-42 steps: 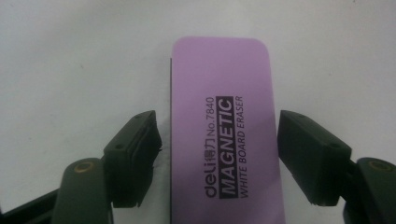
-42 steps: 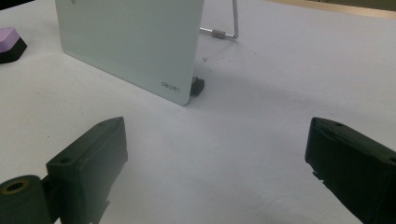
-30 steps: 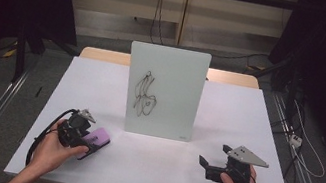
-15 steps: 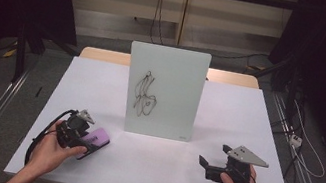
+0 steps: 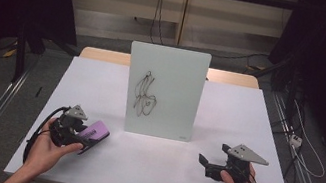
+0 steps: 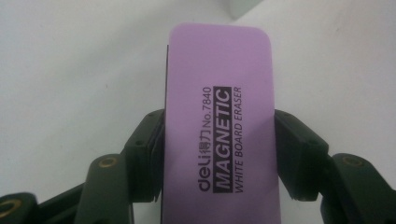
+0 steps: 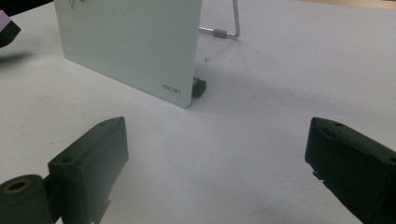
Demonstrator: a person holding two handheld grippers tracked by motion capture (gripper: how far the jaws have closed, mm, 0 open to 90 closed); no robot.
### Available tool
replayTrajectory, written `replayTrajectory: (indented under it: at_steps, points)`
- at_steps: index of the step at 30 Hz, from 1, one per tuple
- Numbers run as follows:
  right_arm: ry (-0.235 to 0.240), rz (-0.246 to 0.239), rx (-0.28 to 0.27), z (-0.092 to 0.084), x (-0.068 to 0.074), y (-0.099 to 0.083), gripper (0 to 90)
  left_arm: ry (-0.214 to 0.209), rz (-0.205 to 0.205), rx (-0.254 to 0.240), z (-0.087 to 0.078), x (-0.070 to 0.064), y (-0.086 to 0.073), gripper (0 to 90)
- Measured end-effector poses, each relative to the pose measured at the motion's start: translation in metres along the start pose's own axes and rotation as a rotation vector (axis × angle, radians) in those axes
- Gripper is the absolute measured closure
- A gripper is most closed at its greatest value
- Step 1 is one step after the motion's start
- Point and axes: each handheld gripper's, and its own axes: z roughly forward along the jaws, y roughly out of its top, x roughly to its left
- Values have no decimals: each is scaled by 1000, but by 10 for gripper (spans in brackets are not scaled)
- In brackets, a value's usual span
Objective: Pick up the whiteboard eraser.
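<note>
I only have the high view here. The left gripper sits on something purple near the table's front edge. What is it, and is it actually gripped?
Observer: It is a purple eraser; its label reads "MAGNETIC WHITE BOARD ERASER". The left gripper has both pads pressed on its long sides.
Operator: And the right gripper, anything in it?
Observer: No. The right gripper stands wide open, with bare table between its jaws.
Operator: What holds the whiteboard up?
Observer: A wire stand behind the whiteboard and a small black foot at its bottom corner.
</note>
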Motion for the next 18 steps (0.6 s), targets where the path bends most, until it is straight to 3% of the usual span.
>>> replayTrajectory:
  at_steps: [4,10,12,15,18]
  points:
    - [0,-3,-1,0,0,0,60,11,-8,-60,-7,-2,-2,411]
    - [5,-3,-3,-2,0,0,61,-5,-34,-146,-12,0,-5,411]
    - [4,-17,-3,-1,0,0,61,5,-40,-148,-12,-1,-6,411]
    - [11,-25,2,-2,2,0,61,-30,-66,-158,-12,-1,-8,411]
    - [19,-25,-3,-3,3,0,60,-15,-75,-184,-14,-3,-10,411]
